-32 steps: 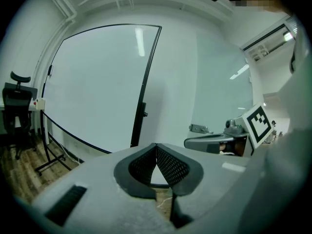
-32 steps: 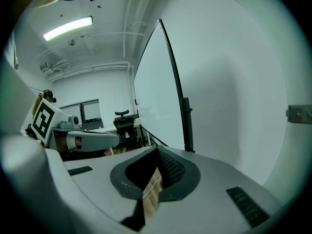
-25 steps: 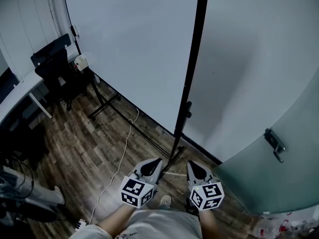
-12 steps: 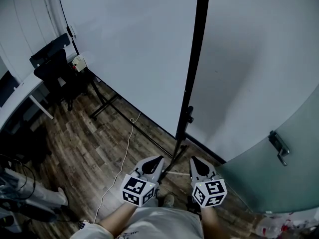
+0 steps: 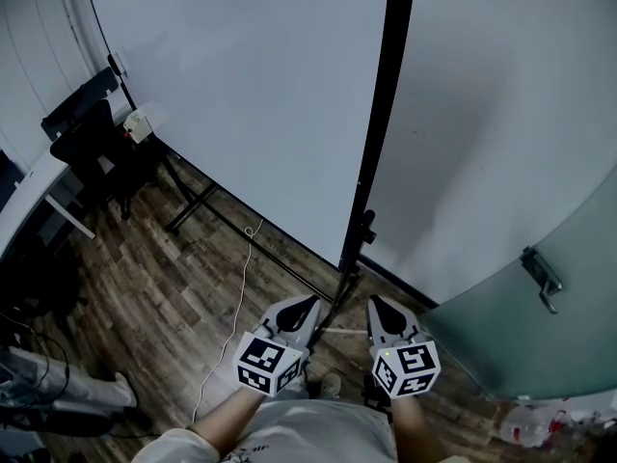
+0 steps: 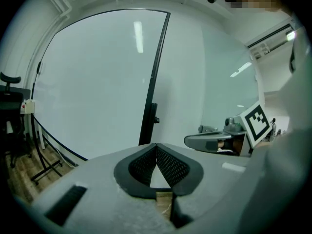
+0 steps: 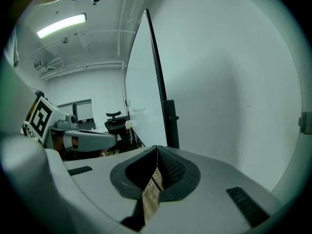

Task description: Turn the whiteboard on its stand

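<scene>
The large whiteboard point(image 5: 241, 95) stands upright on its black stand, its face turned to me, and fills the upper left of the head view. The stand's black post point(image 5: 381, 114) runs down the board's right edge to a clamp knob point(image 5: 366, 225) and floor legs. My left gripper point(image 5: 301, 309) and right gripper point(image 5: 381, 309) hang low, side by side, just short of the post's foot, touching nothing. Both are shut with nothing between the jaws. The left gripper view shows the board point(image 6: 97, 82) and post point(image 6: 153, 82) ahead; the right gripper view sees the post point(image 7: 163, 91) close ahead.
A black office chair point(image 5: 87, 138) and a white desk point(image 5: 39, 186) stand at the left. A white cable point(image 5: 236, 307) trails over the wooden floor. A frosted glass door with a handle point(image 5: 540, 278) is at the right, a white wall point(image 5: 501, 114) behind the post.
The head view has shifted: the chair and board slid left and the post's foot now lies nearer the grippers. Both grippers stay shut and low, side by side.
</scene>
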Tool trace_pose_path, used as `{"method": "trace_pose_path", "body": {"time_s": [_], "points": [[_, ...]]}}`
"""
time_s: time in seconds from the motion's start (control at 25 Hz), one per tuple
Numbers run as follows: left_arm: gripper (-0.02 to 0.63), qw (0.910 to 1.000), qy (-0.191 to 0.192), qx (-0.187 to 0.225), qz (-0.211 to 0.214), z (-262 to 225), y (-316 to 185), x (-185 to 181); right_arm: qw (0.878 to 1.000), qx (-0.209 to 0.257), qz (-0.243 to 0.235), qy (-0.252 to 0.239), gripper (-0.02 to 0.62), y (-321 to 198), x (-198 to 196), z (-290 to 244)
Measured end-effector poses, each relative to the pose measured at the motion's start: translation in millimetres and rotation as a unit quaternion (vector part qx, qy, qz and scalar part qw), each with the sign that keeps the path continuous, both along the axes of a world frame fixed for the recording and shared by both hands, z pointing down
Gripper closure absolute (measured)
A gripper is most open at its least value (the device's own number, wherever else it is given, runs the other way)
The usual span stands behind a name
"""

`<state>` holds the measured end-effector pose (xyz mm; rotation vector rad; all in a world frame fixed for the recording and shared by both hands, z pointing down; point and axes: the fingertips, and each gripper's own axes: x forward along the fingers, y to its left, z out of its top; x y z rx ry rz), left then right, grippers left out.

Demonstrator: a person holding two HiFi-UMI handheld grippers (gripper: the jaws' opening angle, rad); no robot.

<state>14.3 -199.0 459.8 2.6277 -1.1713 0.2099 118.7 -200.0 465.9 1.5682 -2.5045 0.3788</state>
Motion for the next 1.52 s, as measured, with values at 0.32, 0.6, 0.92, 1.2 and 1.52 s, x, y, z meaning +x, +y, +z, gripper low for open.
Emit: {"method": "trace_pose_path", "body": {"time_s": [0.32,0.6,0.92,1.2,1.52], "points": [[0.595,1.0,-0.002,-0.004,0.006,7,-25,1,1.0,0.003,0.0,-0.002,0.588,-32,-2,2],[0.595,1.0,-0.002,-0.004,0.007,7,-50,-3,1.0,0.008,-0.004,0.001,0.586,-62,-7,1],[0.595,0.9999,-0.002,-0.009,0.004,8,-73,-11,1.0,0.009,-0.006,0.007,0.505,-97,-17,0],[0.595,0.9999,-0.004,-0.014,0.002,13,-79,-20,1.0,0.008,-0.014,0.02,0.429,-124,-29,8],[0.595,0.9999,-0.001,-0.015,-0.003,10,-82,-27,0.999,0.003,-0.026,0.041,0.42,-141,-41,15]]}}
